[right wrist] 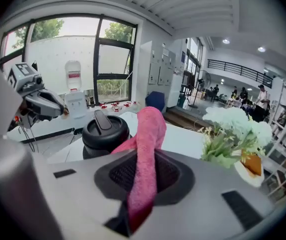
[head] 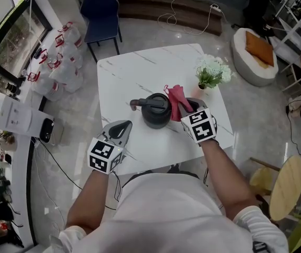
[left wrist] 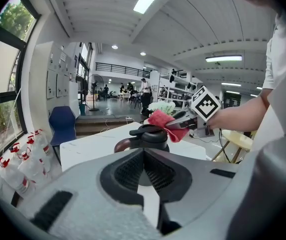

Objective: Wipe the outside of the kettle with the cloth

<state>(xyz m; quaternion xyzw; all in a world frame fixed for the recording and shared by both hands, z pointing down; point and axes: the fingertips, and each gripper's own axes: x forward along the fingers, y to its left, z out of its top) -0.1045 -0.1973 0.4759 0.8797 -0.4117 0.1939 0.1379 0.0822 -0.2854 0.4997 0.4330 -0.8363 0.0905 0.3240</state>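
The fingers of the right gripper [head: 187, 108] are clamping a fold of the pink cloth [head: 176, 100], which is touching the right side of the black kettle [head: 156, 109] near the middle of the desk [head: 134, 70]. The left gripper [head: 123, 127] is hovering over the desk's near edge, fingers together on nothing. I'd judge the wipe needs the cloth pressed flat and swept around the wall, with the handle steadied.
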